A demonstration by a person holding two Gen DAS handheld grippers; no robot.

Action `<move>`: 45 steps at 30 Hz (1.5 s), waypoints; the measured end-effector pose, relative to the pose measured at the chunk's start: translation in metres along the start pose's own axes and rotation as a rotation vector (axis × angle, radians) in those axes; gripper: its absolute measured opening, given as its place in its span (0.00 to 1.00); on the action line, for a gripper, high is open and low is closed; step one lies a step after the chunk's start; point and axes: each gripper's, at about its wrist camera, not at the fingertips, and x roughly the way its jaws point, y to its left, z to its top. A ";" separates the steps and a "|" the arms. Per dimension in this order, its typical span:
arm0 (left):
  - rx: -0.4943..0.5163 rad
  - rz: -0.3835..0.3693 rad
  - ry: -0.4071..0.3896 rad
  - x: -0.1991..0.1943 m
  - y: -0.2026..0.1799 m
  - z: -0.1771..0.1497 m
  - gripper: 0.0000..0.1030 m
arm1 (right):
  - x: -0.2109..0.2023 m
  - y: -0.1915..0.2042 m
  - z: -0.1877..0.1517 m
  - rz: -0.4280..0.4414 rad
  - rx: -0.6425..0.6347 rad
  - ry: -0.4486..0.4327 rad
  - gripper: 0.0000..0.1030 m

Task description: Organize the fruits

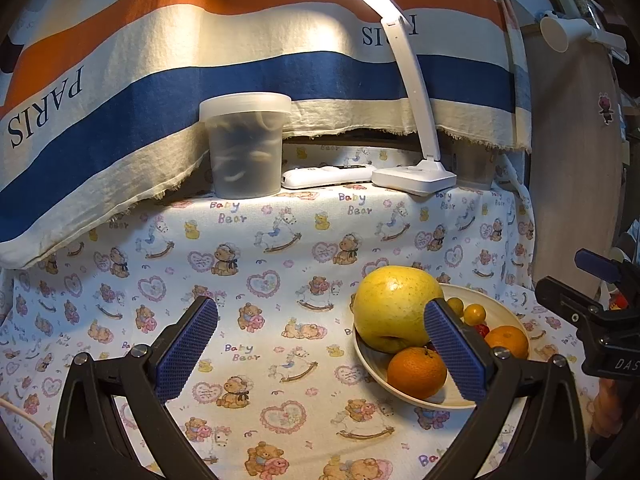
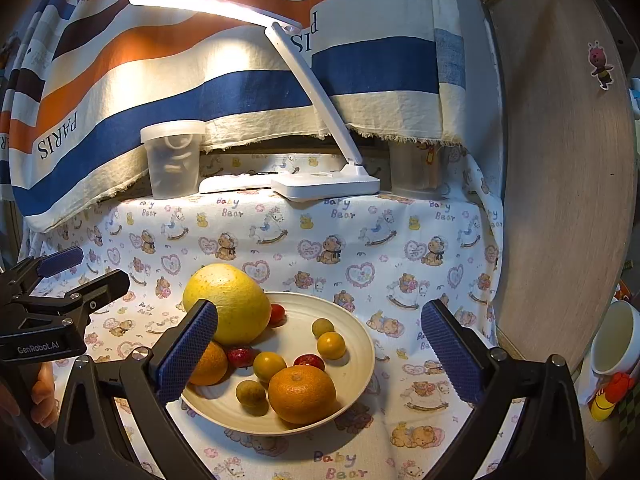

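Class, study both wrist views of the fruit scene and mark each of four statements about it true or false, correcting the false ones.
1. Both the left gripper and the right gripper are open and hold nothing. True.
2. The large yellow fruit lies on the cloth outside the plate. False: it rests on the plate's rim.
3. The desk lamp is switched on. True.
4. The plate holds only oranges. False: it also holds small yellow and red fruits.
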 end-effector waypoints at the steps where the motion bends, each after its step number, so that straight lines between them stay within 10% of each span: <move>1: 0.000 -0.001 -0.001 0.000 0.000 0.000 1.00 | 0.000 0.000 0.000 0.000 0.000 0.000 0.99; 45: 0.002 0.003 0.007 0.003 0.002 -0.001 1.00 | 0.002 0.000 0.000 0.002 -0.003 0.003 0.99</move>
